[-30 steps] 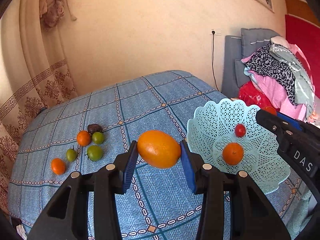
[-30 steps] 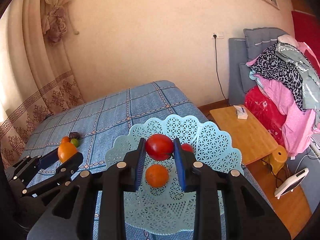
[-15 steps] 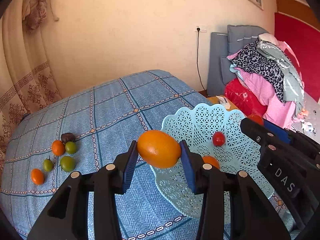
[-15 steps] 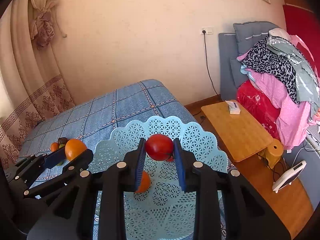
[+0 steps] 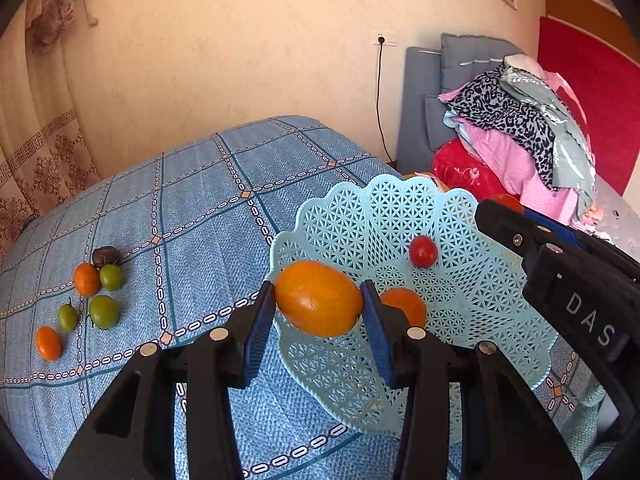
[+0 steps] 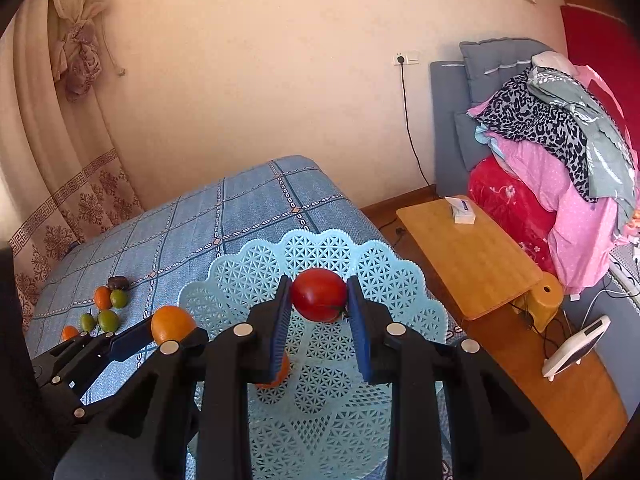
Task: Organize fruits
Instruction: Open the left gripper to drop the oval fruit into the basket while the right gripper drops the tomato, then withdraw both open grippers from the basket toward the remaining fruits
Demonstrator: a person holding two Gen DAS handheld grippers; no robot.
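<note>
My left gripper [image 5: 318, 304] holds a large orange [image 5: 316, 296] just over the near left rim of the light-blue lattice basket [image 5: 400, 208]. Its jaws are opening, and the pads still touch the fruit on both sides. My right gripper [image 6: 319, 298] is shut on a red tomato [image 6: 319, 292] above the basket's middle. A small red tomato [image 5: 423, 251] and a smaller orange [image 5: 404, 306] lie in the basket. Several loose fruits [image 5: 100, 280], orange, green and one dark, lie on the blue bedspread [image 5: 200, 208] to the left.
A low wooden side table [image 6: 472, 256] with a small box [image 6: 462, 210] stands right of the bed. Behind it, piled clothes [image 6: 560, 152] cover a grey seat. A white device [image 6: 576, 344] leans on the floor. Curtains hang at far left.
My left gripper has carried the large orange rightward, from over the bedspread to the basket's left rim. The right gripper has stayed over the basket with the tomato.
</note>
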